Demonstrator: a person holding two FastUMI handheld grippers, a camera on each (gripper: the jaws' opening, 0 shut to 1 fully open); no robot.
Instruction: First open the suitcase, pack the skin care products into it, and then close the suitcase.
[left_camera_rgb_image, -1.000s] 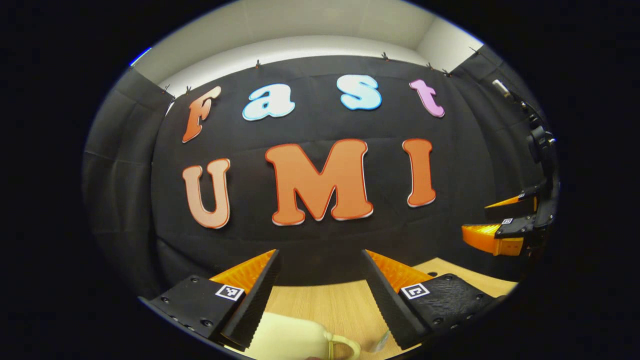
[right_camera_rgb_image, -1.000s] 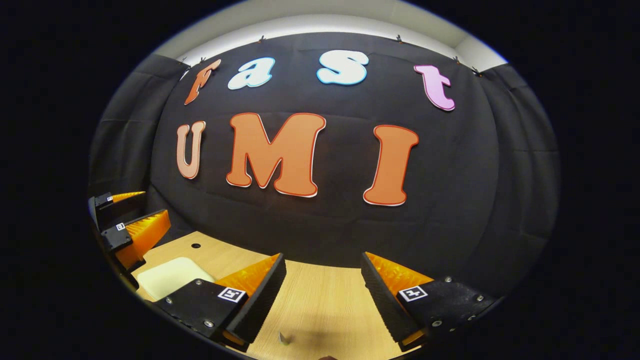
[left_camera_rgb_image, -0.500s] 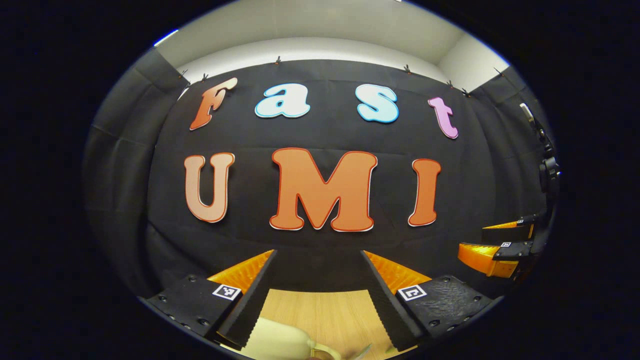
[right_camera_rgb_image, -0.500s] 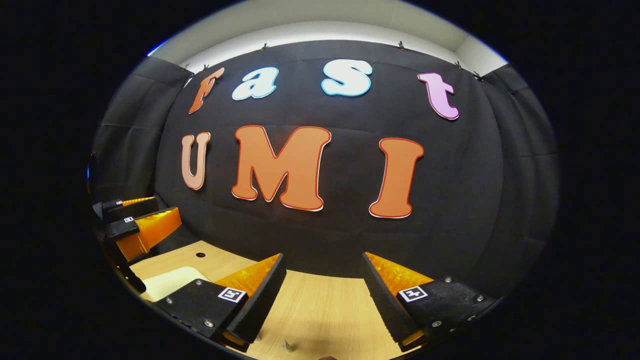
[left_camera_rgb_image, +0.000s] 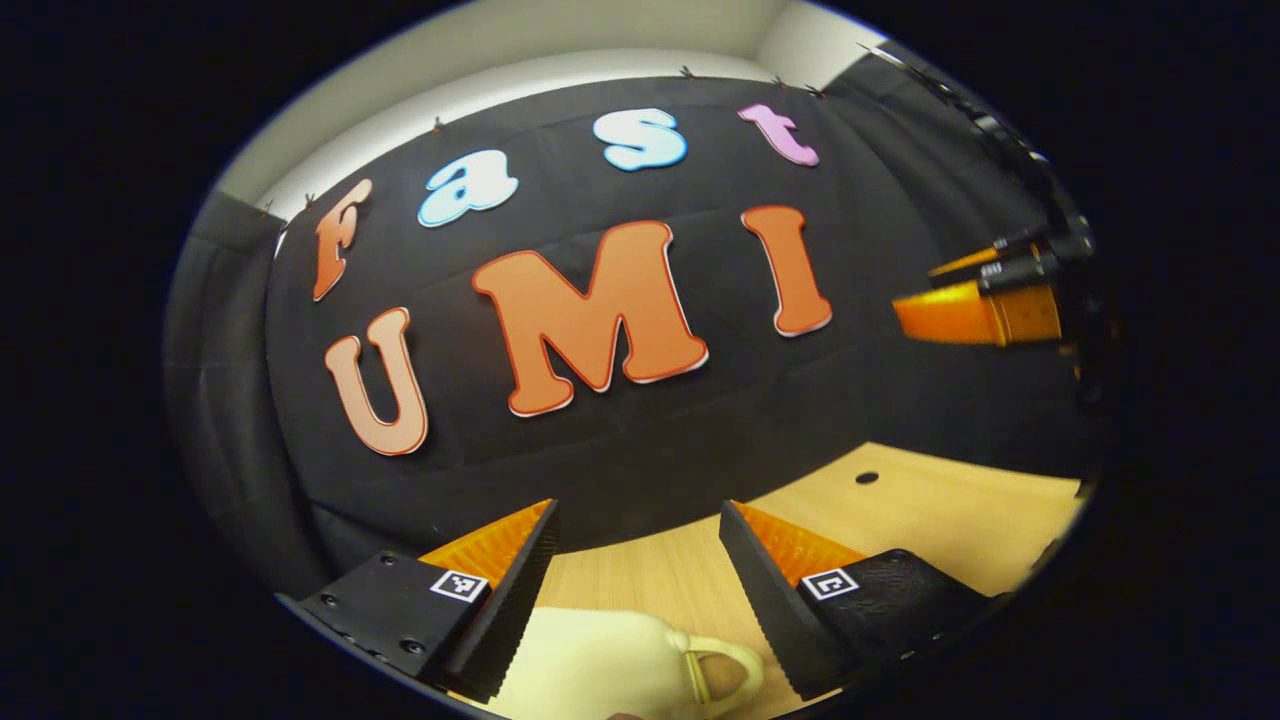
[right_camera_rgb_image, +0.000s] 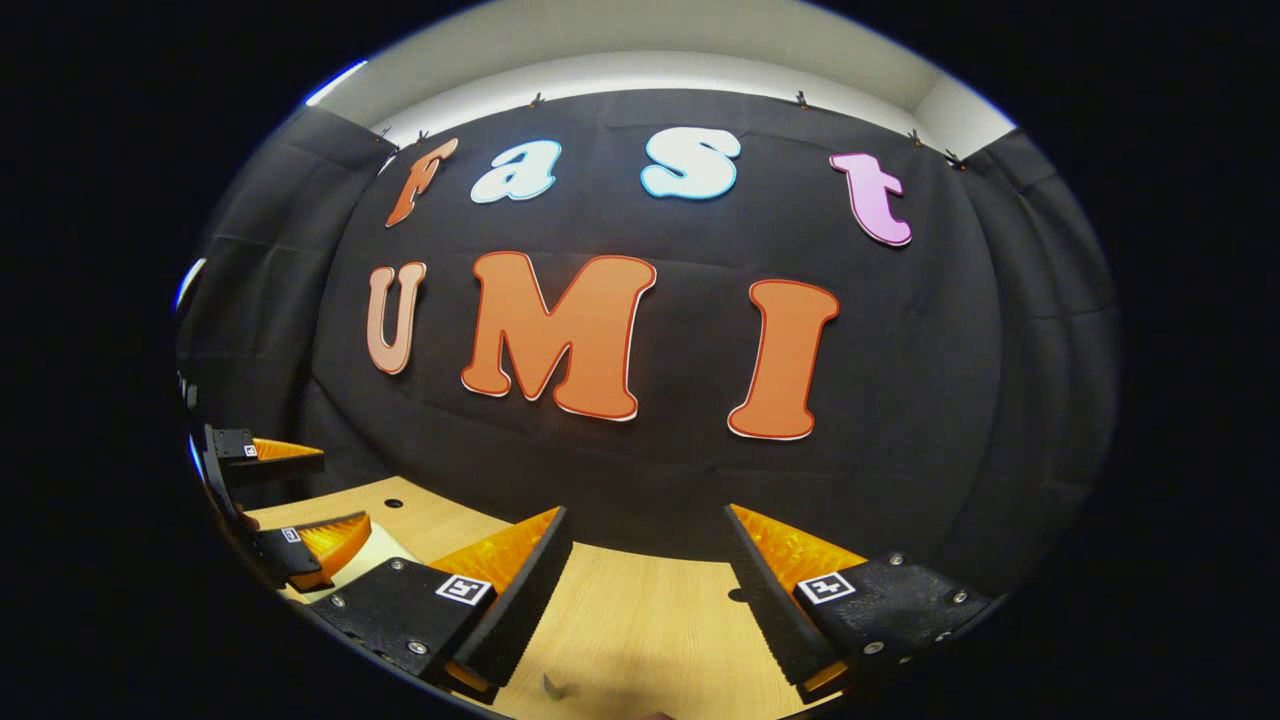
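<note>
Below the left gripper (left_camera_rgb_image: 638, 560), at the near edge of the wooden table (left_camera_rgb_image: 960, 510), lies a cream suitcase (left_camera_rgb_image: 590, 665) with a small loop handle (left_camera_rgb_image: 722, 672) at its right end. Its lid appears closed, so I judge that the opening step is not yet done; what is inside I cannot tell. Both jaws of the left gripper stand wide apart and hold nothing, hovering just above the case. In the right gripper view, the right gripper (right_camera_rgb_image: 648, 570) is also spread open and empty over bare table, with the other gripper far to its left above a pale corner of the case.

The suitcase looks like a small moulded shell, smooth and rounded. I expect it to be light and fairly stiff, but slippery on the curved body, so a pinch there may slide off. The handle, or the seam of the lid near it, seems the better place to take hold. One gripper should probably steady the body while the other lifts the lid.

A small pointed item (right_camera_rgb_image: 553, 685) lies near the right gripper; it is too small to identify as a skin care product.
</note>
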